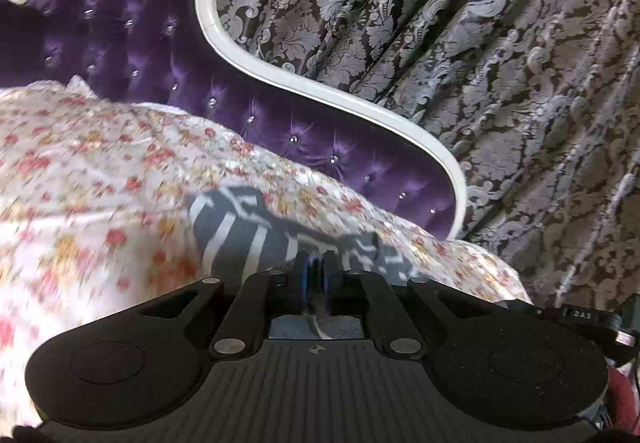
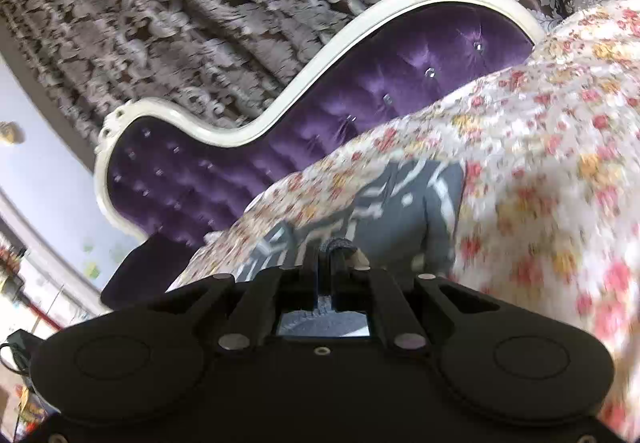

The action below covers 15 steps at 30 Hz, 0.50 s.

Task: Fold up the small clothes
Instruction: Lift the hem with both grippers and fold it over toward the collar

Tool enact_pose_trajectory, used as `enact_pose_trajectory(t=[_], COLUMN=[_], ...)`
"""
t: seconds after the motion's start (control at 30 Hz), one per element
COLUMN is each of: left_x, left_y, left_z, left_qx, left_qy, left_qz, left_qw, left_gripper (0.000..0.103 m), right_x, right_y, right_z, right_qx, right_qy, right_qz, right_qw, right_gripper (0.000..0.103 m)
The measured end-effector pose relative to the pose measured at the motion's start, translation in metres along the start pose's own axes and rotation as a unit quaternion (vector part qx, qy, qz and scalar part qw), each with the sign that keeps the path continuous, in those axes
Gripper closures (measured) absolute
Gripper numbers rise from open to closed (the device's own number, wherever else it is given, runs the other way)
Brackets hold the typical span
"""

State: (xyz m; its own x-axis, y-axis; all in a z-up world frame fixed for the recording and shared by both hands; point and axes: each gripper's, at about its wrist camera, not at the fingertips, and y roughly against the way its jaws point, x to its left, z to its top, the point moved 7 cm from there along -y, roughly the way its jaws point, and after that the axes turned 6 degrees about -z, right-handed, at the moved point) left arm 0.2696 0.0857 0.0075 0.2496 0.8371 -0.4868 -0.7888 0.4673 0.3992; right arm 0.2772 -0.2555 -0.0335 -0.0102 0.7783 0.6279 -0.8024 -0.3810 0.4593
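**Grey patterned garment pinched at both ends over the bed**

Floral bedding (image 1: 100,171) is lying rumpled across the bed, and on it the grey garment (image 1: 240,231) with white line markings is sitting, its near edge rising toward both cameras. Left tongs (image 1: 316,275), with blue pads, are pressing together on a fold of that cloth. Right tongs (image 2: 326,263) are likewise closing narrowly on a bunched grey edge of the same garment. Both are pointing somewhat downward toward the mattress. Soft, thin fabric is blurring with motion. Behind the bed, a purple tufted headboard (image 1: 132,43), studded with shiny buttons and framed in a curving white rim, is standing against dark damask curtains (image 1: 480,63).
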Motion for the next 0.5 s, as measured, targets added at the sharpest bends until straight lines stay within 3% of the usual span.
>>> enact_pose_trajectory(t=[0.17, 0.5], left_x=[0.015, 0.055], left_y=[-0.052, -0.128], left_z=[0.021, 0.033], left_qx=[0.006, 0.04], left_qy=[-0.001, 0.007], left_qz=[0.02, 0.06], left_qw=[0.9998, 0.9973], left_gripper=[0.098, 0.098], right_x=[-0.02, -0.051], right_y=[-0.051, -0.134], right_z=[0.023, 0.042], right_qx=[0.001, 0.026], right_qy=[-0.023, -0.049], right_qz=[-0.019, -0.05], right_qw=[1.0, 0.997], right_gripper=[0.091, 0.091])
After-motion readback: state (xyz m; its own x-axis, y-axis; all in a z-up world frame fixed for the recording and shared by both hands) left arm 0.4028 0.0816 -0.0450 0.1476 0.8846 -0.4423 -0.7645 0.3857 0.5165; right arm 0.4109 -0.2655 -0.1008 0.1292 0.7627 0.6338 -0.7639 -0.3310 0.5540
